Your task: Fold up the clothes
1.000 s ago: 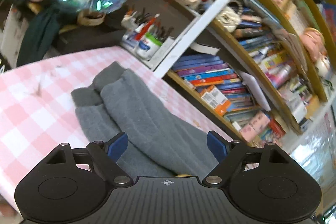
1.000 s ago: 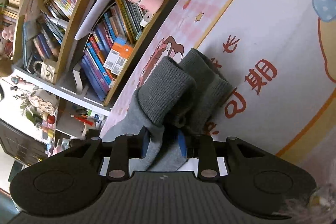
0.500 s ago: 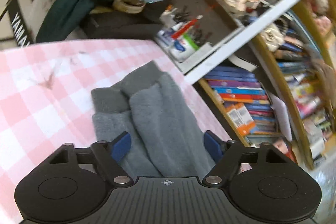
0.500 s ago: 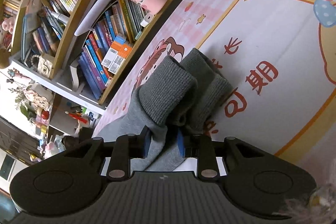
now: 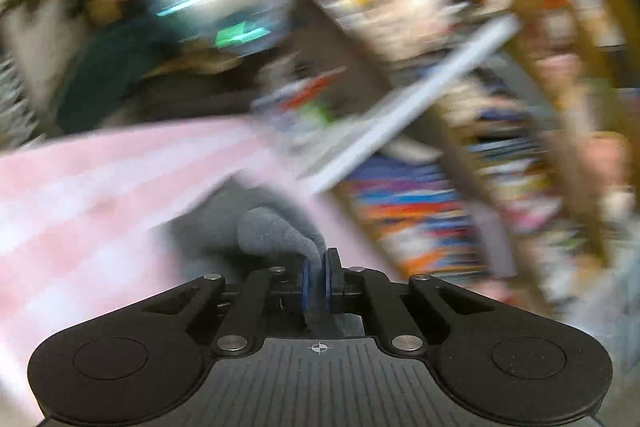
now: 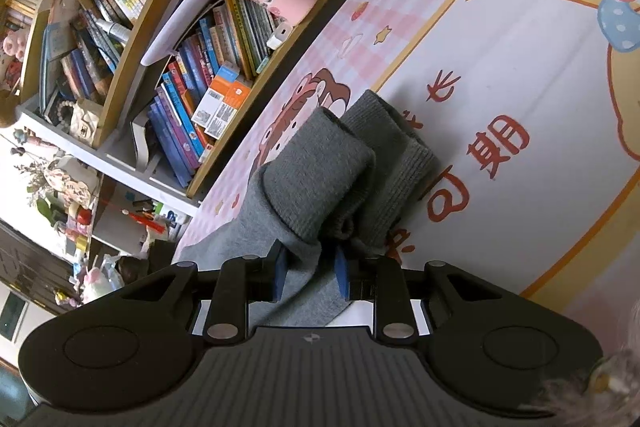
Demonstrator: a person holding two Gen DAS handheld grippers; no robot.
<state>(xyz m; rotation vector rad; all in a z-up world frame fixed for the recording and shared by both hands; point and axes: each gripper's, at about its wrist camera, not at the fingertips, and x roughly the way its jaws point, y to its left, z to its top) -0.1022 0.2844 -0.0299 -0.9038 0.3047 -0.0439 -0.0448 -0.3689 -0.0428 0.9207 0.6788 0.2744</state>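
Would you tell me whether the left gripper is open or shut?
Shut: the left gripper pinches the grey garment between nearly touching jaws.

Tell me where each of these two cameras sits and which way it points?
Left wrist: on the left hand-held gripper, looking along its fingers at blurred shelves; the pads pinch the grey garment.
Right wrist: on the right hand-held gripper, looking down at the table and bookshelf; its fingers flank the garment.
Shared: the garment.
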